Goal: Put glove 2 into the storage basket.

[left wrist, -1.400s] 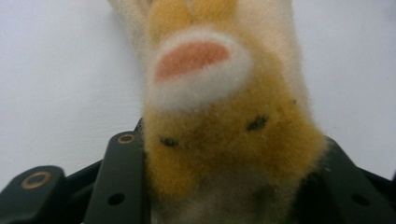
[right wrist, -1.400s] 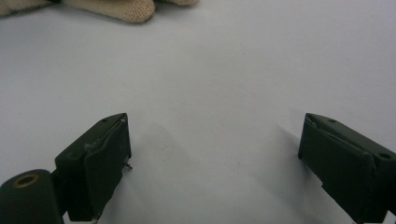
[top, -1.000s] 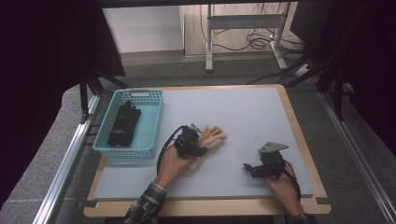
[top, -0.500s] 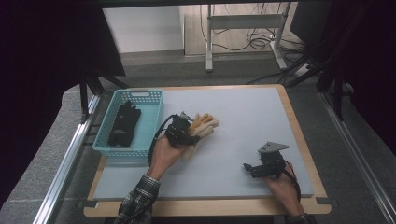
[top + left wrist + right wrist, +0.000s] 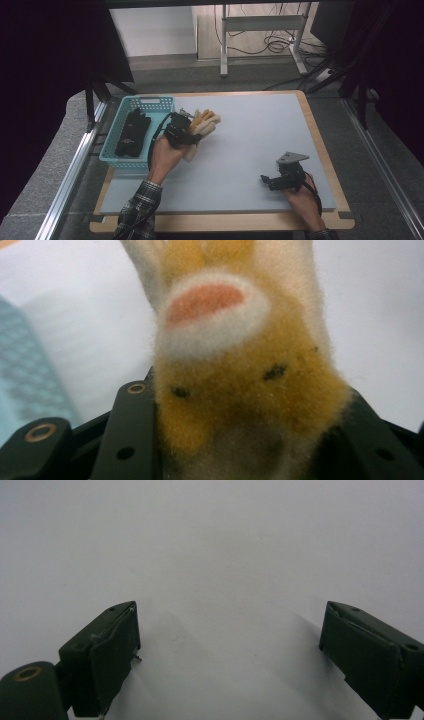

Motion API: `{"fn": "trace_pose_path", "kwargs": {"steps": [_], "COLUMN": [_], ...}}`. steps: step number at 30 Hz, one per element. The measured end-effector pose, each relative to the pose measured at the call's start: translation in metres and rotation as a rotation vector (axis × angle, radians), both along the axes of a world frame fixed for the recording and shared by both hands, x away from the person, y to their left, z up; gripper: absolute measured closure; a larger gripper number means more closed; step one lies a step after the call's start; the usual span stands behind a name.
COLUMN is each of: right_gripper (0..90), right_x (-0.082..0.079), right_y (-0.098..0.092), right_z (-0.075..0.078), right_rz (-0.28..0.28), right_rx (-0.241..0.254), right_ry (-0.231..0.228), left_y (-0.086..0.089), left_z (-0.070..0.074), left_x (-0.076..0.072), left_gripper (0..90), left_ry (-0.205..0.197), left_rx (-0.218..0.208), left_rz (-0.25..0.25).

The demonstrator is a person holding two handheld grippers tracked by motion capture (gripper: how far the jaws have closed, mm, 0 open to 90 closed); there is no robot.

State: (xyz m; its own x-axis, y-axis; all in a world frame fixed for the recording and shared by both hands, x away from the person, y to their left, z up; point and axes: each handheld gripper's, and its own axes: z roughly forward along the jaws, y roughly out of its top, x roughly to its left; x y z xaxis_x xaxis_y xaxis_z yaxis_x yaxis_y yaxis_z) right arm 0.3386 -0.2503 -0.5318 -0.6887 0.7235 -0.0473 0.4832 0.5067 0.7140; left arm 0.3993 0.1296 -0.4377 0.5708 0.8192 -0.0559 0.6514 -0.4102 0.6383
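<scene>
At the left centre of the high view, one plush toy [image 5: 202, 125], tan and cream, was seen clamped between the jaws of the left gripper [image 5: 186, 134], which was held in the person's left hand [image 5: 165, 155]. The toy was lifted off the grey mat [image 5: 250, 130] and was placed just beside the right rim of the one turquoise basket [image 5: 150, 104], near that basket's upper right corner. One dark object [image 5: 131, 134] was seen lying inside the basket; what it was could not be told. In the left gripper view, the toy [image 5: 240, 370] was pressed on both sides by the two black jaws, with one pink patch ringed in white and two small dark marks counted on its orange fur; a blurred piece of the basket [image 5: 25, 385] was seen at the left edge of that frame.

At the lower right of the high view, the right gripper [image 5: 270, 181] was held low over the mat in the person's right hand [image 5: 300, 197], well apart from the toy, with one grey three-cornered plate carried on its top. In the right gripper view, its two jaws were seen standing wide apart, with bare mat [image 5: 225, 555] between them and no object gripped. Two grippers, one toy, one basket and one wooden-edged table [image 5: 320, 145] were counted in all.
</scene>
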Motion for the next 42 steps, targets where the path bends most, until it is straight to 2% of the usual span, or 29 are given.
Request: {"fn": "trace_pose_path", "kwargs": {"steps": [15, 24, 27, 31, 36, 42], "right_gripper": [8.9, 8.9, 8.9, 8.9, 8.9, 8.9], "right_x": [0.0, 0.0, 0.0, 0.0, 0.0, 0.0], "right_y": [0.0, 0.0, 0.0, 0.0, 0.0, 0.0], "right_z": [0.0, 0.0, 0.0, 0.0, 0.0, 0.0], "right_rz": [0.0, 0.0, 0.0, 0.0, 0.0, 0.0], "right_rx": [0.0, 0.0, -0.001, -0.001, -0.001, -0.001], "right_ry": [0.0, 0.0, -0.001, -0.001, -0.001, -0.001], "left_y": [0.05, 0.084, 0.095, 0.108, 0.118, 0.122], "left_z": [0.021, 0.025, 0.024, 0.02, 0.012, 0.0], "left_x": [0.005, 0.005, 0.006, 0.008, 0.012, 0.021], "left_gripper": [54.4, 53.9, 53.6, 53.1, 52.9, 52.2], "left_ry": [-0.031, -0.03, -0.025, -0.018, 0.0, 0.036], "left_rx": [0.034, 0.041, 0.038, 0.054, 0.067, 0.08], "left_rz": [0.144, 0.236, 0.277, 0.334, 0.379, 0.409]}}
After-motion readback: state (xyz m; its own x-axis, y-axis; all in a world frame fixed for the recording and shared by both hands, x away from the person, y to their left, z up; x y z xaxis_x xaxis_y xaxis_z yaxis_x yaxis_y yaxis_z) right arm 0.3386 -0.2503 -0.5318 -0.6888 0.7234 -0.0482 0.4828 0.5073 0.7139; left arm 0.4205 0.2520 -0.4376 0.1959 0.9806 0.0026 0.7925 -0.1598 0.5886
